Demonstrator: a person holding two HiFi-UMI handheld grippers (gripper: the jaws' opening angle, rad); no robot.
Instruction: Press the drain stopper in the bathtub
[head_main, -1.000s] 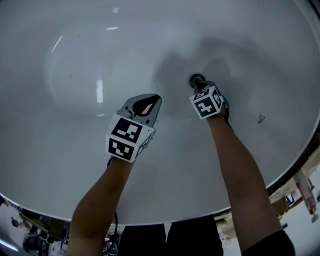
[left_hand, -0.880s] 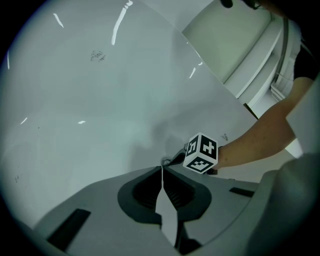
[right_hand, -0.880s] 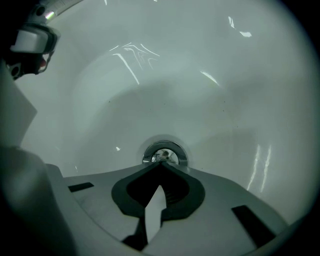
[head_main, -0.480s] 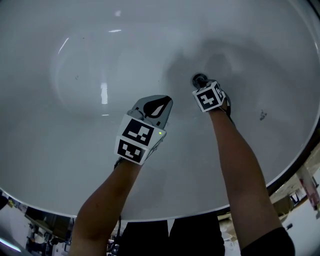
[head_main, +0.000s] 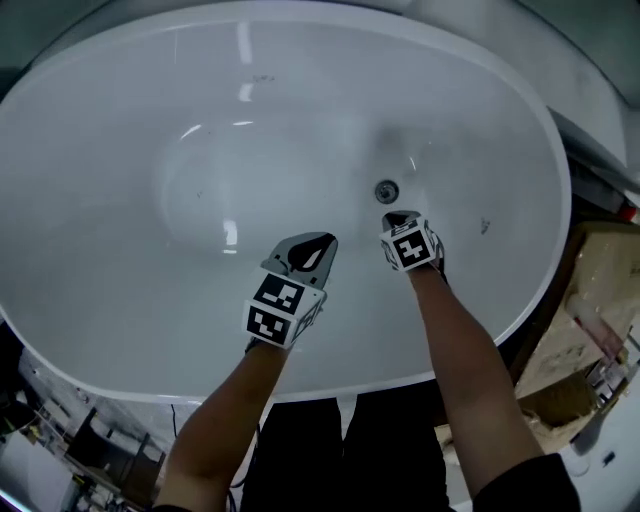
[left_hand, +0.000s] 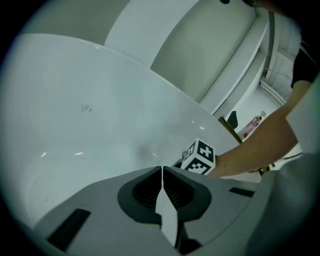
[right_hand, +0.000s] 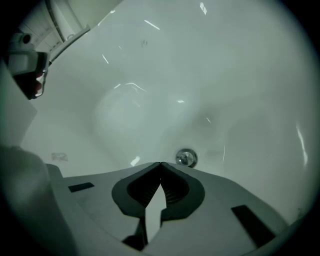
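**Closed right jaws beside the drain stopper: the press can miss or slip**

The drain stopper (head_main: 386, 190) is a small round metal cap in the floor of the white bathtub (head_main: 120, 250). The right gripper (head_main: 401, 217) hovers just beside the stopper, on the side toward the person, and appears not to touch it. In the right gripper view the stopper (right_hand: 186, 158) shows just past the jaw tips and a little to their right. The jaws of this gripper are pressed together, with nothing between them. The left gripper (head_main: 320, 242) is farther from the stopper, to its left. Its jaws are also closed on nothing, and I judge it has no part in the press.

The main danger is the aim. The closed tip is narrow and is not lined up with the middle of the stopper. If it goes straight down, it may land on the edge of the cap or on the tub floor beside the stopper.

The cap looks shiny, so a tip that comes at an angle can slide off it and scratch the white surface near the stopper. A push on the edge may also tilt the cap, and the mechanism would then not click.

I cannot tell if the stopper is now up or down, so one press too many could undo the result.
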